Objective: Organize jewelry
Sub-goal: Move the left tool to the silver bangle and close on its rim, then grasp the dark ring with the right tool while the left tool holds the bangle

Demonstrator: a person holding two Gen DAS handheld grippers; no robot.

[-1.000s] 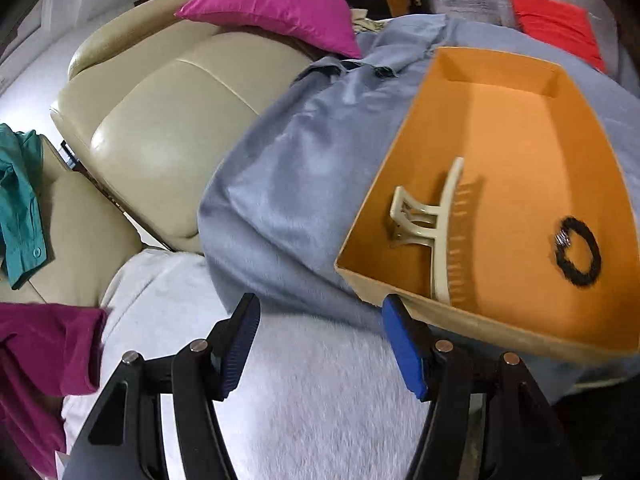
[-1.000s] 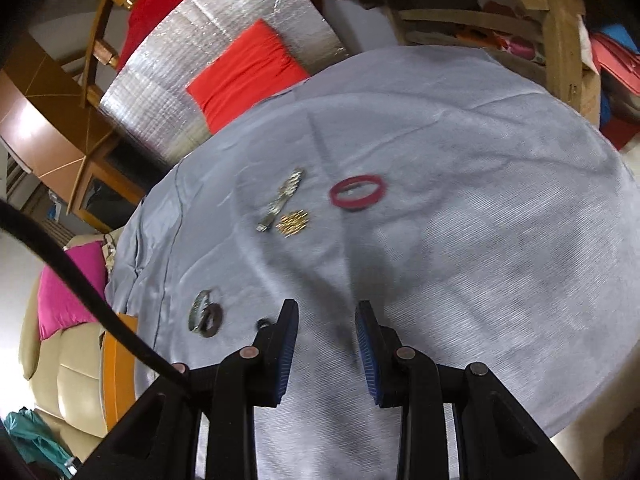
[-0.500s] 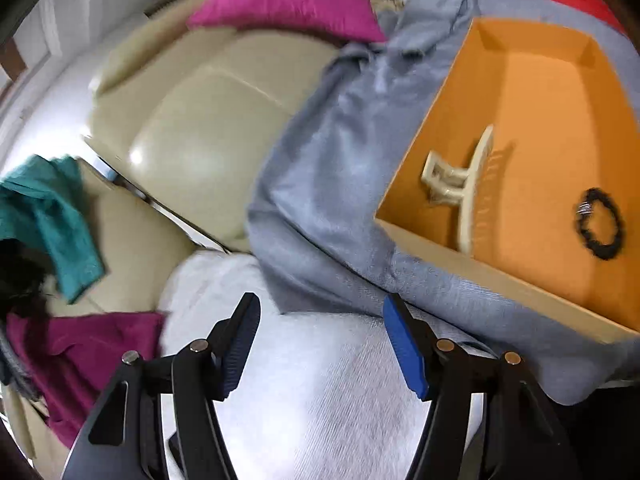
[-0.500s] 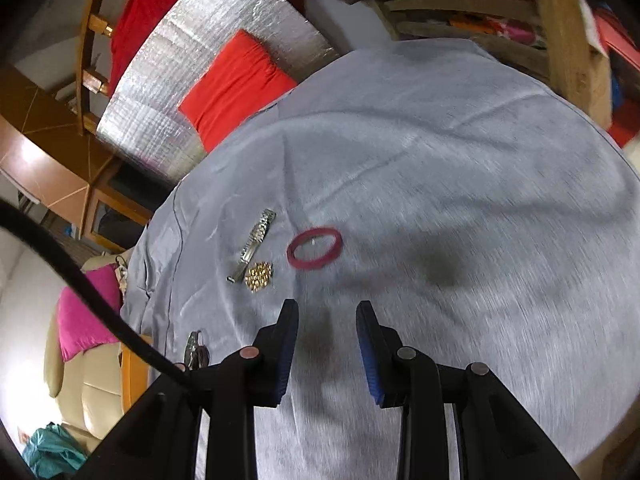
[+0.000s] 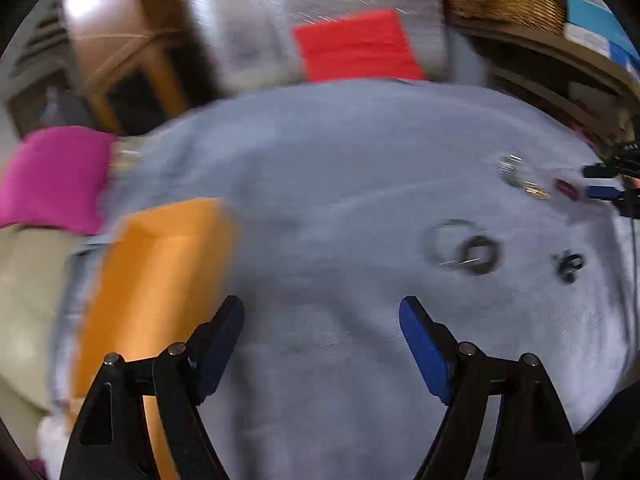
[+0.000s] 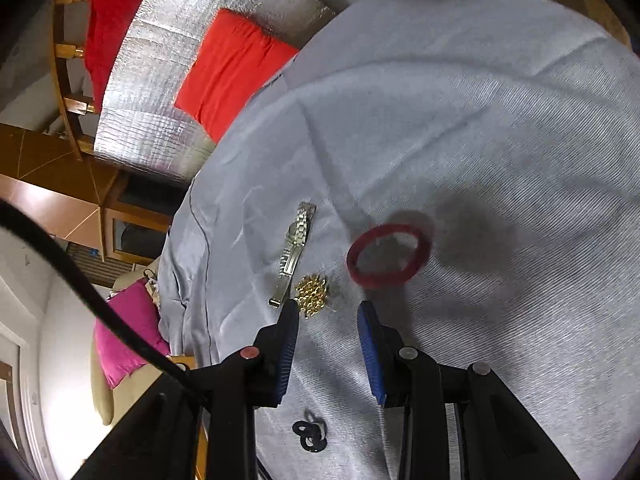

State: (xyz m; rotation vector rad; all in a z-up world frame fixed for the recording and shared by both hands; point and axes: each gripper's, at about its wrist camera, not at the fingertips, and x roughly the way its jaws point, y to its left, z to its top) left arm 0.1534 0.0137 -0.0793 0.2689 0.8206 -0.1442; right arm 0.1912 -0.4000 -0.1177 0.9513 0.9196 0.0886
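The left tool [image 5: 321, 322], widely spread and empty, has been swung from the orange box [image 5: 160, 280] toward the worktop [image 5: 340, 208]. The right tool [image 6: 328, 316], partly spread and empty, has been brought just short of the red band [image 6: 388, 256], seemingly the next pickup.

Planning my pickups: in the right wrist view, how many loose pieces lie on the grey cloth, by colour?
Silver: 1, watch
Gold: 1, bead cluster
Red: 1, hair band
Black: 1, small looped piece
Total: 4
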